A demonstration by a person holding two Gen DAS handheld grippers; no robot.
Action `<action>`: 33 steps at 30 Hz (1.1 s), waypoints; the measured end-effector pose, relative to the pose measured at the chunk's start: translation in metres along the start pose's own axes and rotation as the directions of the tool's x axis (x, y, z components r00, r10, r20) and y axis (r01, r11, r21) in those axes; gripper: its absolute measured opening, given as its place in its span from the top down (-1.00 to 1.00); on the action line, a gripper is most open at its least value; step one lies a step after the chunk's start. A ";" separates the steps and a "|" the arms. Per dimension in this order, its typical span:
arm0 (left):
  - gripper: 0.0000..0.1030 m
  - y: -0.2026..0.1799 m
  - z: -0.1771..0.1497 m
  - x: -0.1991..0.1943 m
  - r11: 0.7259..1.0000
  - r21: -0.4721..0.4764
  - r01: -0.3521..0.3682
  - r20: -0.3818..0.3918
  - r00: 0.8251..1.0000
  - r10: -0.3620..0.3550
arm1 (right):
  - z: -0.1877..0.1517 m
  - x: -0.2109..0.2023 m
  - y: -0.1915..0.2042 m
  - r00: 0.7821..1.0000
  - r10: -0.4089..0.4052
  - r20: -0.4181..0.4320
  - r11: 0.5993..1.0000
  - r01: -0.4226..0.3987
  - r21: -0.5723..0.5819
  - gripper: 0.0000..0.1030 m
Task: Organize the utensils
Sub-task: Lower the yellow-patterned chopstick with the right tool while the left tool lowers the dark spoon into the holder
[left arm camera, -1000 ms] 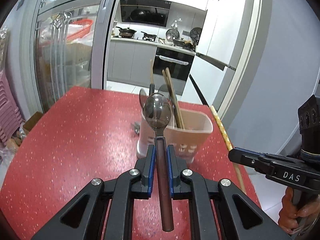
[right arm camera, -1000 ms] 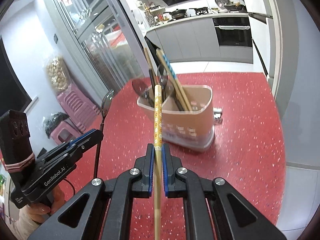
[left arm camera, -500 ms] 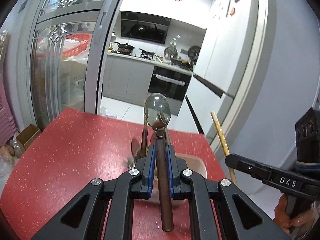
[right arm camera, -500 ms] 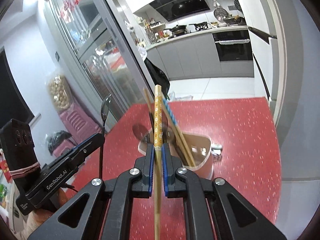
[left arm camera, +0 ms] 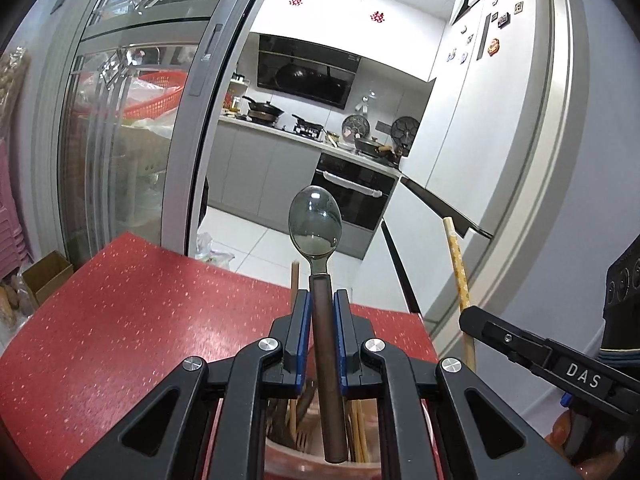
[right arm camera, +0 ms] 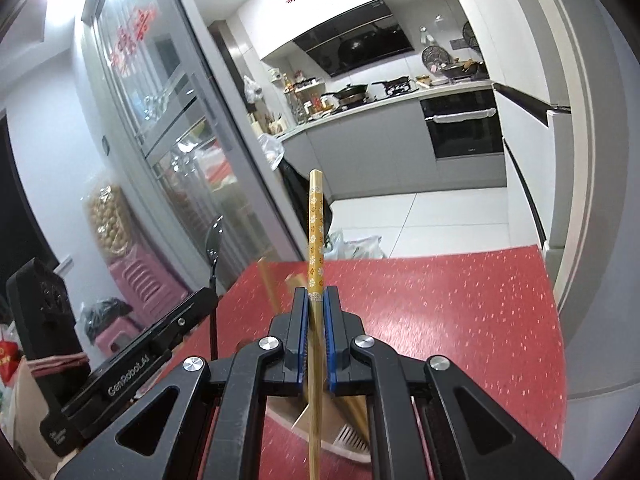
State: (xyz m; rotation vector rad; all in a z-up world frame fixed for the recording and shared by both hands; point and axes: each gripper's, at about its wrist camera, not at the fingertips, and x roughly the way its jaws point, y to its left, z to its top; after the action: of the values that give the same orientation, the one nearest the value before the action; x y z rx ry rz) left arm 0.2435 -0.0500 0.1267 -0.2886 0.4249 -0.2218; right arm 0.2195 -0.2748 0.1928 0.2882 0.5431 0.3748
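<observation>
In the left wrist view, the left gripper (left arm camera: 322,312) is clamped on the brown handle of a spoon (left arm camera: 316,232), which stands upright with its bowl up and its handle end hanging just over the mouth of the holder (left arm camera: 280,450) at the near edge of the picture. Inside the holder, chopsticks and a wooden fork are already standing, so part of the sorting looks done. The holder sits on the red table (left arm camera: 120,320), and at the right the other tool shows with a chopstick (left arm camera: 458,272) rising from it. In the right wrist view, the right gripper (right arm camera: 316,306) is closed on that chopstick (right arm camera: 315,232), a yellow one with a flower pattern, held upright with its lower end reaching down past the holder (right arm camera: 320,424) below the jaws; whether the tip is inside the rim or in front of it cannot be told. At the left the spoon (right arm camera: 214,240) shows in the other tool. As a judgement, the task is well along: both pieces are lifted and poised over or near the holder, and what is left is to lower each in and let go. No loose utensils show on the bare stretches of table in either view, though much of it is hidden by the tools.
</observation>
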 end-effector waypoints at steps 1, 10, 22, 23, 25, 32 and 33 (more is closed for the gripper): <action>0.29 -0.001 0.000 0.004 1.000 0.005 -0.006 0.006 1.000 0.006 | 0.002 0.004 -0.002 1.000 -0.012 0.010 1.000 0.012 -0.001 0.84; 0.29 -0.004 -0.012 0.032 0.996 0.050 -0.074 0.047 0.996 0.071 | 0.007 0.036 -0.008 0.994 -0.084 0.077 0.995 0.087 -0.039 0.84; 0.29 -0.006 -0.034 0.043 0.987 0.120 -0.108 0.097 0.991 0.097 | -0.016 0.067 -0.005 0.982 -0.137 0.132 0.976 0.157 -0.150 0.84; 0.29 -0.006 -0.038 0.043 0.985 0.132 -0.110 0.098 0.990 0.097 | -0.020 0.068 -0.005 0.981 -0.140 0.131 0.974 0.160 -0.159 0.84; 0.29 -0.007 -0.044 0.043 0.982 0.150 -0.116 0.093 0.990 0.102 | -0.028 0.067 -0.005 0.981 -0.147 0.130 0.970 0.168 -0.173 0.84; 0.29 -0.006 -0.056 0.041 0.978 0.170 -0.121 0.058 0.992 0.112 | -0.049 0.058 -0.004 0.983 -0.150 0.104 0.966 0.168 -0.197 0.84; 0.29 -0.006 -0.058 0.040 0.977 0.174 -0.122 0.054 0.992 0.114 | -0.051 0.056 -0.005 0.984 -0.149 0.099 0.966 0.166 -0.196 0.84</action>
State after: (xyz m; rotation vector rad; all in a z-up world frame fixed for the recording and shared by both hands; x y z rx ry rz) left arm 0.2528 -0.0799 0.0638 -0.0925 0.3745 -0.1351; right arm 0.2370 -0.2471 0.1241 0.0616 0.4377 0.2597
